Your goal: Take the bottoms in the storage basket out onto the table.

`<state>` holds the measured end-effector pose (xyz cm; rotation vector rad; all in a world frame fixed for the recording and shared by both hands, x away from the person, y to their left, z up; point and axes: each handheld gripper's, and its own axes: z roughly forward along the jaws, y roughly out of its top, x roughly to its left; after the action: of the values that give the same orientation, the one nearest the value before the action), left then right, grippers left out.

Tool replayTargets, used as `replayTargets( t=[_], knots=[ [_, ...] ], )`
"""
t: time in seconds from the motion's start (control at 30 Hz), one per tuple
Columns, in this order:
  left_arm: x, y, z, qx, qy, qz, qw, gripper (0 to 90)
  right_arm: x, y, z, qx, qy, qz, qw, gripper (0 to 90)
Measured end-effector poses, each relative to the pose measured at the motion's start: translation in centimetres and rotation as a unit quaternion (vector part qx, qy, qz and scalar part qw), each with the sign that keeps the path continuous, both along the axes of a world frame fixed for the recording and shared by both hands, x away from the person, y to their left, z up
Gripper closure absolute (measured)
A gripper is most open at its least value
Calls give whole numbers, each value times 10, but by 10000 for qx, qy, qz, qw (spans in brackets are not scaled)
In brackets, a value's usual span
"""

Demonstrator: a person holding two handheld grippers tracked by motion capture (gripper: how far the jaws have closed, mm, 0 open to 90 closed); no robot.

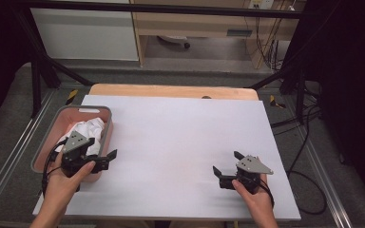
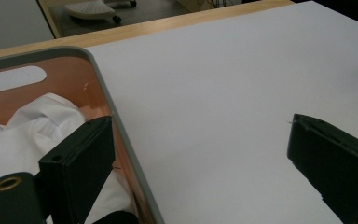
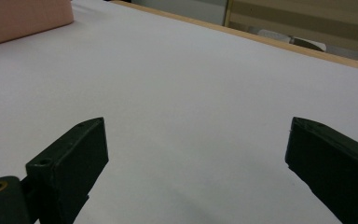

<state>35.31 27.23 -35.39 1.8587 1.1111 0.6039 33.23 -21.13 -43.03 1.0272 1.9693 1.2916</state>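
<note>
A pink basket with a grey rim [image 1: 95,109] stands at the table's left edge and holds a crumpled white cloth [image 1: 88,129]. My left gripper [image 1: 102,148] is open at the basket's near right corner, straddling the rim [image 2: 121,135]: one jaw is over the white cloth [image 2: 32,130], the other over the white table surface. Nothing is between its jaws. My right gripper [image 1: 226,162] is open low over the white surface near the front right, holding nothing. In the right gripper view the pink basket wall [image 3: 23,18] lies far off at top left.
A white sheet [image 1: 180,142] covers the table, with a wooden strip [image 1: 171,90] along the far edge. Dark frame posts and cables [image 1: 304,142] run beside the table. An office chair base [image 1: 173,42] sits on the floor behind.
</note>
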Motion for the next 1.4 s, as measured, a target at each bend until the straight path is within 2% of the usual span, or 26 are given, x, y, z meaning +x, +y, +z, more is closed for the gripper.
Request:
replayTargets(
  t=[0.1, 0.27, 0.47, 0.5, 0.57, 0.63, 0.73, 0.87, 1.0, 1.13, 1.3, 1.4],
  knots=[
    [9, 5, 6, 115, 21, 59, 9999, 79, 0, 0, 0, -16, 13, 8, 10000, 59],
    [20, 13, 13, 188, 100, 102, 9997, 79, 0, 1, -1, -15, 40, -11, 10000, 58],
    [30, 22, 11, 187, 170, 289, 9993, 79, 1, 3, -3, -89, 65, -2, 9999, 54],
    [31, 24, 10, 165, 206, 297, 9992, 81, 2, 3, -3, -92, 68, -3, 9999, 53],
    [34, 28, 7, -94, 374, 312, 9988, 86, 2, 2, -3, -98, 68, -1, 9999, 52],
    [34, 32, 3, -152, 460, 330, 9983, 86, 2, 2, -3, -91, 65, -4, 9999, 52],
    [35, 35, -1, 40, 485, 394, 9980, 86, 1, 2, -2, -74, 49, -4, 10000, 52],
    [39, 41, 1, 144, 494, 481, 9975, 88, 2, 4, -3, -110, 72, 39, 9999, 51],
    [46, 43, 3, 337, 480, 502, 9970, 96, 1, 4, -3, -115, 74, 37, 9999, 50],
    [55, 41, 3, 578, 574, 504, 9954, 96, 2, 4, -4, -112, 91, 30, 9999, 50],
    [68, 43, 1, 699, 640, 643, 9934, 96, 1, 4, -3, -118, 76, 57, 9999, 50],
    [76, 46, -1, 677, 709, 713, 9926, 102, 2, 4, -4, -127, 86, 66, 9999, 50]
  ],
)
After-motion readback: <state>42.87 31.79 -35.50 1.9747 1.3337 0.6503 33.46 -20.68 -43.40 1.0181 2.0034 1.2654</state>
